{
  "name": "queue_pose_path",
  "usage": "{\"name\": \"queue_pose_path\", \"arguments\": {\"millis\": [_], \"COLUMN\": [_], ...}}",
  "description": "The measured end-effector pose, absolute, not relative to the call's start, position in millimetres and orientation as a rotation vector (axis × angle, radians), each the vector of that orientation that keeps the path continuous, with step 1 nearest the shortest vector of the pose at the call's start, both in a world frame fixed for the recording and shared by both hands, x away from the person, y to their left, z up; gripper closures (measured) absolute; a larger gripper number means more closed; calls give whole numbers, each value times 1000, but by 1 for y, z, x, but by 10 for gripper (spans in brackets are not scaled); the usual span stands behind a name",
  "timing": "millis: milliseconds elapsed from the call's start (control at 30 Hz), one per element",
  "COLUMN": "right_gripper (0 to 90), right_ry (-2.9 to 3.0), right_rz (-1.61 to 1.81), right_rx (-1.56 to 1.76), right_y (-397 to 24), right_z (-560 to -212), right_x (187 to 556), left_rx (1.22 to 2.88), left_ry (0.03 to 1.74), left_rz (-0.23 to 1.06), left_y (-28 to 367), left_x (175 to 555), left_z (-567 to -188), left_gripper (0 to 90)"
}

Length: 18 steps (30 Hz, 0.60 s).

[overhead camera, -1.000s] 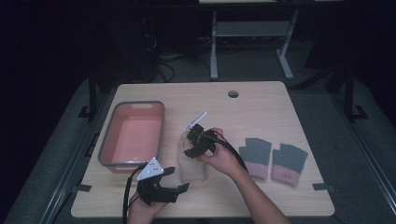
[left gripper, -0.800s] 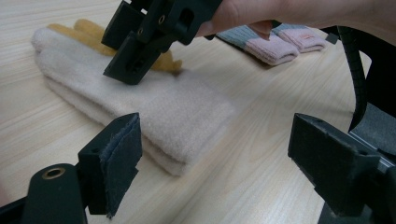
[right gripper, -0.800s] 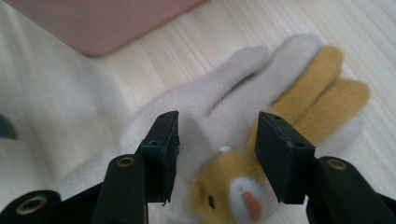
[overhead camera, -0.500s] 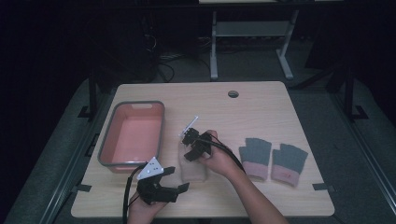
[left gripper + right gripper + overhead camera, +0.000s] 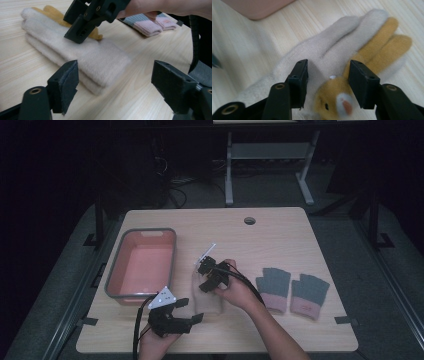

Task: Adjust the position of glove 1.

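Your right hand-held gripper (image 5: 206,276) sits over the cream glove (image 5: 82,58), which lies flat on the table (image 5: 280,237) toward the near edge, between the pink bin (image 5: 142,265) and the pair of grey gloves (image 5: 292,290). In the right gripper view its jaws straddle the yellow animal patch (image 5: 342,100) on the glove, have just been opening a little, and I cannot tell whether the pads press on the fabric. Your left hand-held gripper (image 5: 187,312) rests near the table's near edge, just short of the glove's cuff; its jaws stand released and have just been closing slightly, with nothing between them.
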State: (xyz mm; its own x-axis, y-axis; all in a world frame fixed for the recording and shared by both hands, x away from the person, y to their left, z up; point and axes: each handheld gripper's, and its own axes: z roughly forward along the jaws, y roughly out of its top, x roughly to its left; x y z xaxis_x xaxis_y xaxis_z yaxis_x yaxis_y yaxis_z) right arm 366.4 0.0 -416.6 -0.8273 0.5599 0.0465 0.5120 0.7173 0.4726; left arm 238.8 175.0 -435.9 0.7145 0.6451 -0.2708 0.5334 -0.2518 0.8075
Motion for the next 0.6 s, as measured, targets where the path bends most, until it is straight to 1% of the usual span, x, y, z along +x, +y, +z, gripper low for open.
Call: {"name": "queue_pose_path", "arguments": {"millis": [100,233,367,400,467,500,600], "right_gripper": [471,463,460,459,459,459,461], "right_ry": [2811,2766,2749,2753,2752,2748,2739], "right_rz": [744,873,899,922,927,930,948], "right_rx": [896,1002,1064,1082,1098,1109,1135], "right_y": [-3,-25,-37,-40,-45,-50,-55], "right_z": [-414,-401,-402,-403,-404,-405,-405], "right_x": [366,365,367,368,367,366,365], "left_rx": [1941,1951,1917,1930,1945,1949,1990], "left_ry": [947,1016,1089,1096,1118,1127,1144], "left_rz": [151,161,147,153,130,123,104], "left_y": [168,166,164,163,160,158,152], "left_x": [242,246,255,257,262,264,269], "left_z": [-436,-439,-442,-442,-444,-446,-450], "left_gripper": [233,233,246,246,262,286,307]}}
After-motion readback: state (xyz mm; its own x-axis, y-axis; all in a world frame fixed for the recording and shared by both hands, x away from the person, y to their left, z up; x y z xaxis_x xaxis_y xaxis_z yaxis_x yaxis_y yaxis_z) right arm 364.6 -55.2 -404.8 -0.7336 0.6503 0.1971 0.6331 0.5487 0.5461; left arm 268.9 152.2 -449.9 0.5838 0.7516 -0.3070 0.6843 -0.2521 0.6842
